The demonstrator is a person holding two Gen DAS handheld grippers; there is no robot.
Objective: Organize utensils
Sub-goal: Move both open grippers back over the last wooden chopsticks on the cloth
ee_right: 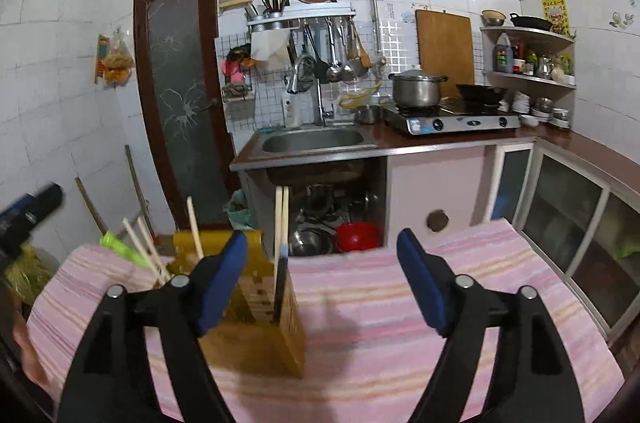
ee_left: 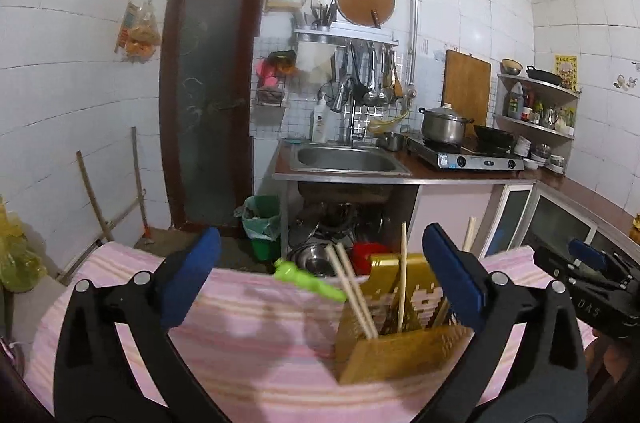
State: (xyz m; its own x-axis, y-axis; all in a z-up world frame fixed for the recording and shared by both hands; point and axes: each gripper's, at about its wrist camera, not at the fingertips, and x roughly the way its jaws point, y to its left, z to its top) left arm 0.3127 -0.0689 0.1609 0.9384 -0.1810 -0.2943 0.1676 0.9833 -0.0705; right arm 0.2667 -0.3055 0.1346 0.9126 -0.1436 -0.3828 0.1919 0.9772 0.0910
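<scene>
Both grippers, left (ee_left: pixel 320 275) & right (ee_right: pixel 322 279), are hanging spread wide w/ nothing held, while chopsticks (ee_left: pixel 352 291) are standing in the wooden holder (ee_left: pixel 400 355) on the pink cloth (ee_left: pixel 260 343): prob. light, stiff, slippery, so pinching mid-shaft looks best.

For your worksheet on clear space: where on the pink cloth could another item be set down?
Free: the pink cloth right of the wooden holder, and the stretch left of it below the green utensil. Crowded: the holder itself, full of chopsticks.
</scene>
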